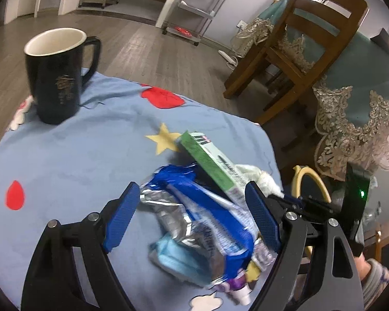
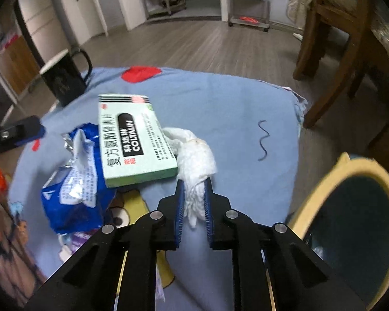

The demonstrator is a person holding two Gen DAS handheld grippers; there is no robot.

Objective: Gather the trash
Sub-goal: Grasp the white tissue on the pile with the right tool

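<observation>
A pile of trash lies on a blue patterned cloth (image 1: 72,155). My left gripper (image 1: 192,207) is open, its blue pads on either side of a crumpled blue and silver wrapper (image 1: 207,217), above a light blue face mask (image 1: 176,256). A green medicine box (image 1: 212,163) leans on the pile. In the right wrist view my right gripper (image 2: 193,197) is shut on a crumpled white tissue (image 2: 194,155), which lies beside the green box (image 2: 134,140) and the blue wrapper (image 2: 75,181).
A black mug (image 1: 57,75) stands at the far left of the cloth, also seen in the right wrist view (image 2: 64,77). A yellow-rimmed bin (image 2: 350,223) stands low at the right of the table. A wooden chair (image 1: 306,46) and a lace-covered table (image 1: 360,119) are to the right.
</observation>
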